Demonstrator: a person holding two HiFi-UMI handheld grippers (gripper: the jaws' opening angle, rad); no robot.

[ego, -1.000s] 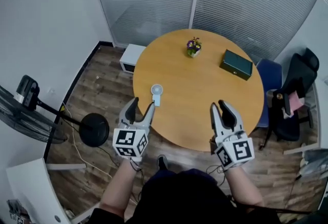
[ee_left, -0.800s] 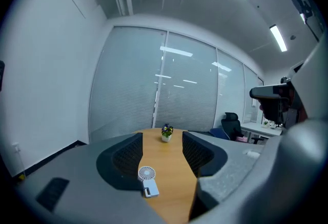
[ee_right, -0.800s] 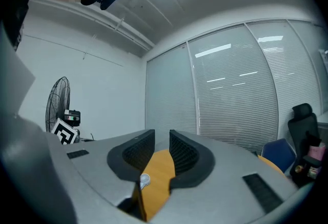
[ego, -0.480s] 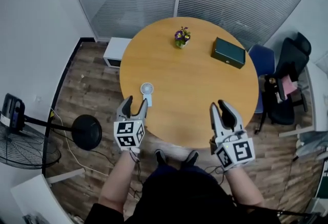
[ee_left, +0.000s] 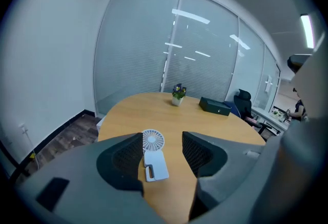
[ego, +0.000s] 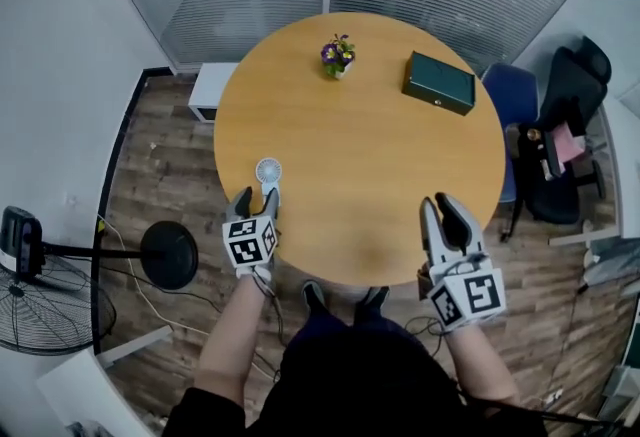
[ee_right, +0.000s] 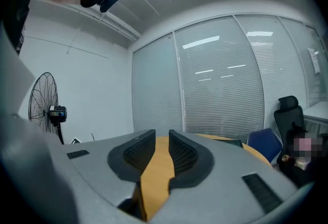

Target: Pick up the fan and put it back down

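Note:
A small white hand fan (ego: 268,174) lies flat on the round wooden table (ego: 380,185), near its left front edge. My left gripper (ego: 257,201) hangs just behind the fan's handle, open, its jaws apart on either side of the handle's line. In the left gripper view the fan (ee_left: 153,152) shows in the gap of the left gripper (ee_left: 163,155), and neither pad touches it. My right gripper (ego: 441,211) hovers over the table's front right edge. Its jaws have just been closing to a narrow gap with nothing between them, as the right gripper view (ee_right: 161,152) shows.
A dark green box (ego: 438,83) and a small flower pot (ego: 337,55) stand at the far side of the table. A floor fan (ego: 30,285) with a round base (ego: 170,253) stands left. Office chairs (ego: 570,125) crowd the right, and a white box (ego: 208,90) sits on the floor.
My left gripper has dropped and moved forward until its tips reach the fan's handle. The right gripper has sunk a little toward the table edge, and its jaws stand narrower.

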